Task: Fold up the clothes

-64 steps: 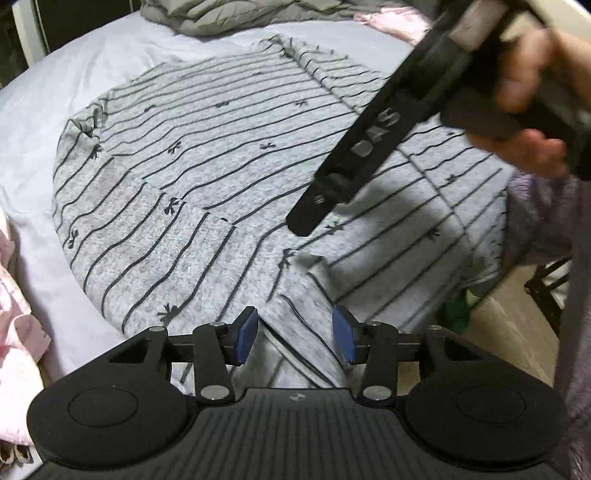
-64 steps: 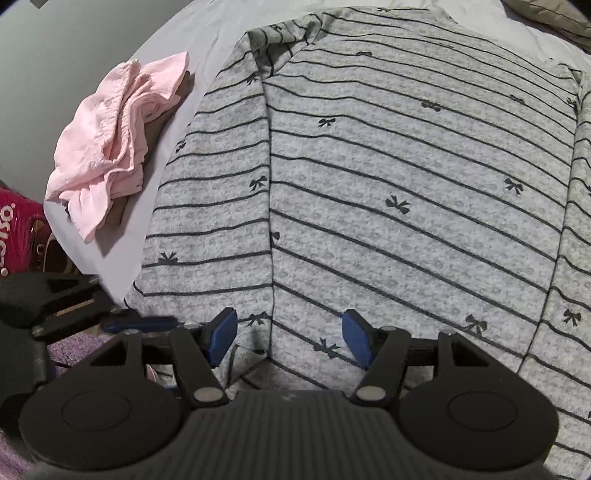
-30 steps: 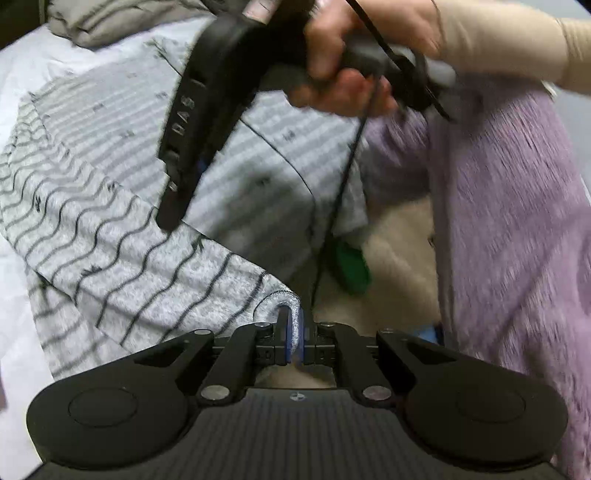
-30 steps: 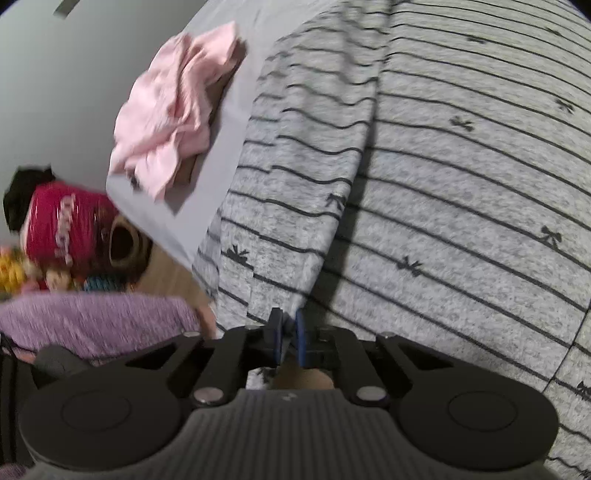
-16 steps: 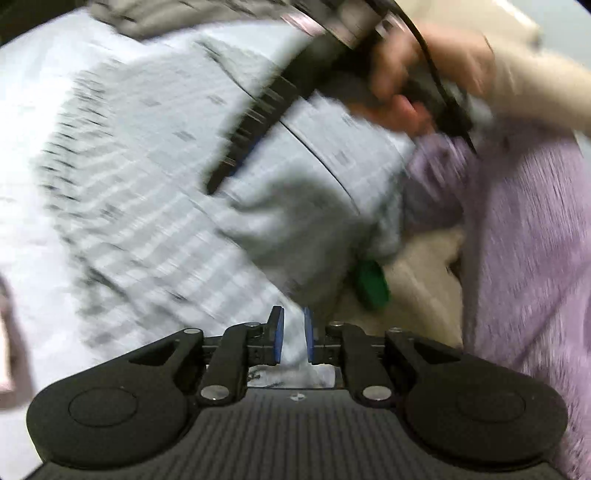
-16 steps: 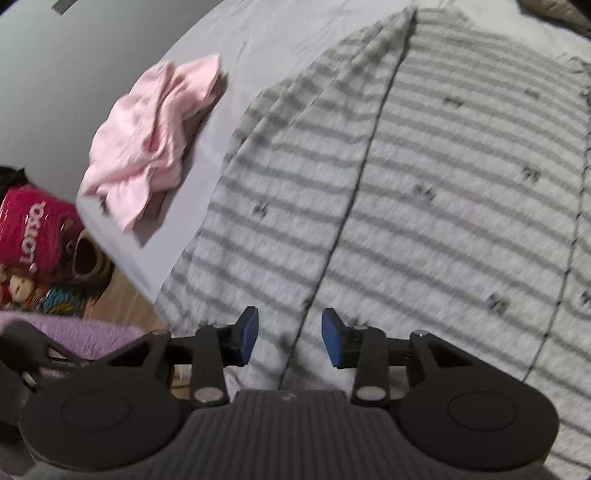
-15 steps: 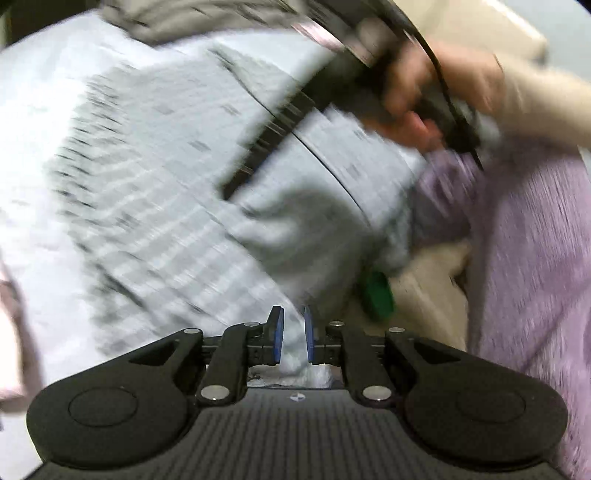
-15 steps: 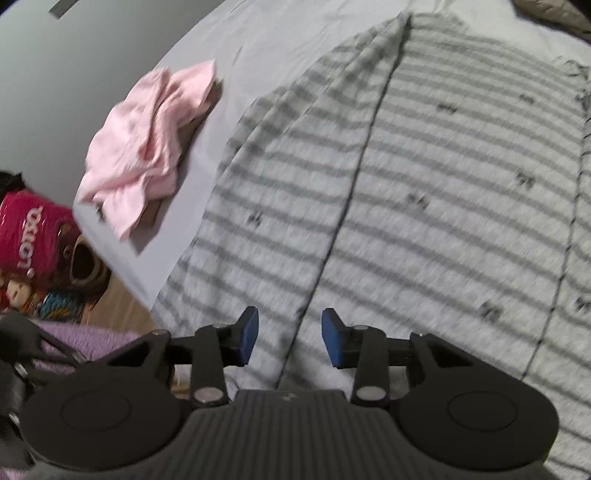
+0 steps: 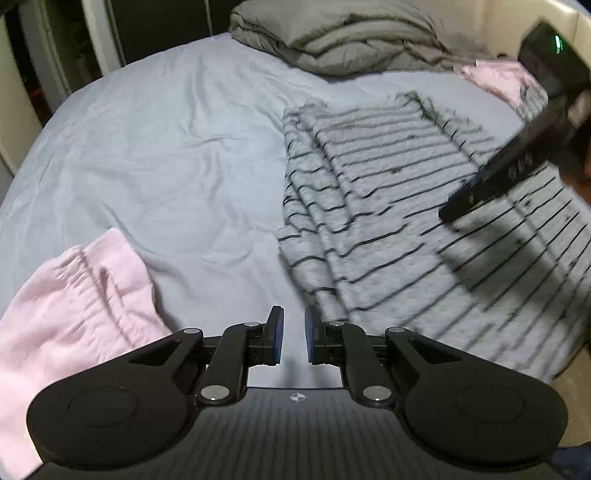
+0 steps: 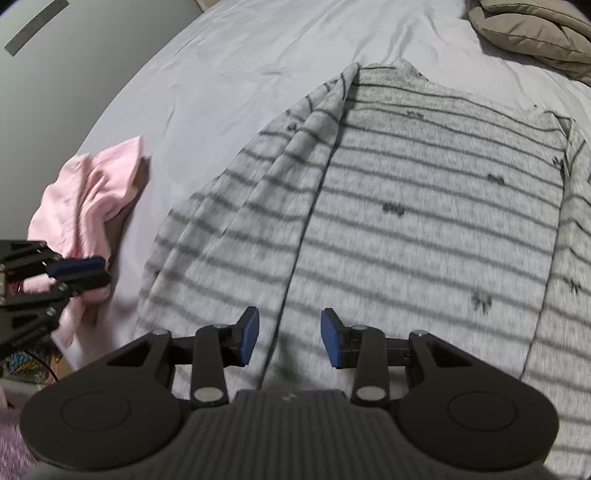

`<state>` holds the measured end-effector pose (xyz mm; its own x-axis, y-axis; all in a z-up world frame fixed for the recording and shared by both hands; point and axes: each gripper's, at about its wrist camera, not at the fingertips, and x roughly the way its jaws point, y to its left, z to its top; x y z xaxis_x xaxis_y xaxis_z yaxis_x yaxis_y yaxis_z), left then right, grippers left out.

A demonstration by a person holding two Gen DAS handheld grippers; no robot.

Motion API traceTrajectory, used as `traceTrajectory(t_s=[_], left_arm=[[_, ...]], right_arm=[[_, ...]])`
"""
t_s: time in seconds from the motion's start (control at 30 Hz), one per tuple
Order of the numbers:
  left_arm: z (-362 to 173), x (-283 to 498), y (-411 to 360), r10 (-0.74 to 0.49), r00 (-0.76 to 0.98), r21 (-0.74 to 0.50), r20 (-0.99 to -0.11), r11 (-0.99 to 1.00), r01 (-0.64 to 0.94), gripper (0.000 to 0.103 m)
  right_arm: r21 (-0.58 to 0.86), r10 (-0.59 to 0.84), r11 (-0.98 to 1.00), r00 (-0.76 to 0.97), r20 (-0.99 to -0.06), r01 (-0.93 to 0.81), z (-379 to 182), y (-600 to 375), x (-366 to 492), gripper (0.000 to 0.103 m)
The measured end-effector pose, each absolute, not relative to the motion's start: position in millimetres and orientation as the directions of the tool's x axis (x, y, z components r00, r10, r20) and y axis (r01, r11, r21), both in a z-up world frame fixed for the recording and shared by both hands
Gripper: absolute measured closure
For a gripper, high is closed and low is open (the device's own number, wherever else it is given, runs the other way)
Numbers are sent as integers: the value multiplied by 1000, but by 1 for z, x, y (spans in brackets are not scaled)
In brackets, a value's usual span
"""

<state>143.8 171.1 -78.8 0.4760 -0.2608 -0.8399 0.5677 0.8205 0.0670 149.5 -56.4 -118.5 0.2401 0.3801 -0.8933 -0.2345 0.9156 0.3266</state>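
Observation:
A grey top with thin black stripes and small bows (image 10: pixel 424 206) lies spread on the bed, its left side folded in along a lengthwise crease; it also shows in the left wrist view (image 9: pixel 388 206). My left gripper (image 9: pixel 293 336) is slightly open and empty, over the bare sheet just left of the top's near left edge. It appears at the left of the right wrist view (image 10: pixel 79 273). My right gripper (image 10: pixel 290 339) is open and empty, low over the top's near hem at the crease. It shows from the side in the left wrist view (image 9: pixel 517 162).
A pale bed sheet (image 9: pixel 166 140) covers the bed. A pink garment (image 9: pixel 74 295) lies bunched at the near left corner (image 10: pixel 92 192). A grey duvet (image 9: pixel 343 33) is piled at the head. Another pink cloth (image 9: pixel 498 77) lies at the far right.
Both grippers were shut on the top's hem a second ago and have let it go. The left gripper swung left over the sheet. The right gripper has opened wide over the hem.

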Motion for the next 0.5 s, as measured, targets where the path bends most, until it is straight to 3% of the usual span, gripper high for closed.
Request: traceTrajectory(t_s=[0.27,0.43,0.5], left_arm=[[-115,163,167,-328,488,133,-809,706,695,94],[-123,174,158,-380,538,158,-753,688,708,81],[-122,173,156,-405,566,168,-718,689,706,70]], right_arm=[[373,418,905,274,-866,-202,-147,-54,198,62],[405,439,897,245,-864,-180,-164,-46,211,62],[421,451,891,228,-863,-172,-168,-43,212,62]])
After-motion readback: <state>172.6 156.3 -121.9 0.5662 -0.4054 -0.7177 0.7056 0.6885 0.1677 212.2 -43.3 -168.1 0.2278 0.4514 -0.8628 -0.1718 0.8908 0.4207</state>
